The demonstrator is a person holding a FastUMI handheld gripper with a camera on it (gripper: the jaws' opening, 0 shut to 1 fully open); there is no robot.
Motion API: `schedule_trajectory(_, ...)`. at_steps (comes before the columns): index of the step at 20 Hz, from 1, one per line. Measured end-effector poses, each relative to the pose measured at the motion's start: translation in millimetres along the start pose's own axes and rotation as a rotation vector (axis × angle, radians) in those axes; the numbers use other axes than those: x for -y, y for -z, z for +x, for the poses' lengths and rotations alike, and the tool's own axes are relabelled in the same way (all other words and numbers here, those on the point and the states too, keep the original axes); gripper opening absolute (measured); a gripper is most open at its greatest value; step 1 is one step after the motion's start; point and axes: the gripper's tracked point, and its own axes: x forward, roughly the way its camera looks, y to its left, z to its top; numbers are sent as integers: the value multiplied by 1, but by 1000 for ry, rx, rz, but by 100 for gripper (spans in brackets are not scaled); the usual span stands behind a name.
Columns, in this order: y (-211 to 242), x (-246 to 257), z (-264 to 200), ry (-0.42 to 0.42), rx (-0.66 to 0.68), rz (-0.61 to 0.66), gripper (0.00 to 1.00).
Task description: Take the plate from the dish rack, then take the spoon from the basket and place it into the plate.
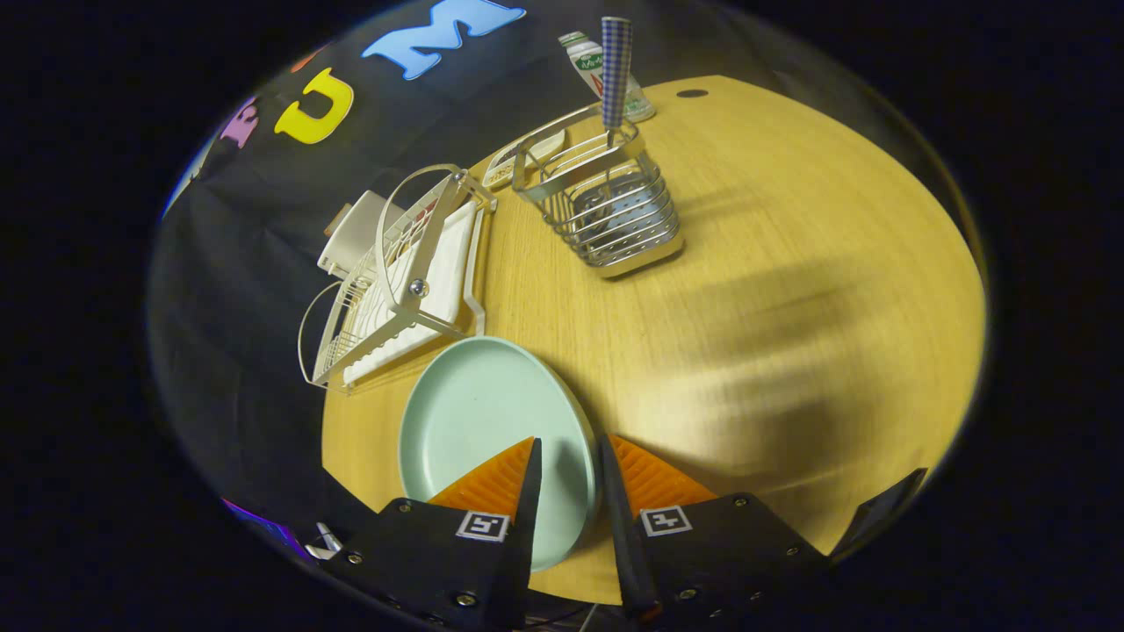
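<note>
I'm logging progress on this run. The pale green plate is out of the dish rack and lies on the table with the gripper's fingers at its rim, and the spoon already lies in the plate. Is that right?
One detail is wrong. In the gripper view the spoon stands upright in the wire basket, not in the plate. The plate is out of the dish rack, on the table, the gripper straddling its rim.

The gripper (569, 461) holds its fingers a little apart, with the edge of the pale green plate (479, 421) between them; whether both press on it cannot be told. The plate lies on the wooden counter (790, 290), beside the white dish rack (404, 281). Beyond stands a wire basket (606, 211) with a checkered-handled spoon (616, 70) upright in it.
</note>
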Motion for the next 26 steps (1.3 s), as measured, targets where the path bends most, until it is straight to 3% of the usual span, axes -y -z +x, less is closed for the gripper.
schedule_trajectory(3, -15, 8, -17, 30, 62, -44, 84)
schedule_trajectory(9, -81, 2, -75, 48, 339, -134, 81)
schedule_trajectory(16, -173, -1, -132, 148, 680, -367, 81)
schedule_trajectory(20, -210, -1, -133, 183, 774, -420, 80)
schedule_trajectory(26, -238, 16, -94, 206, 800, -395, 80)
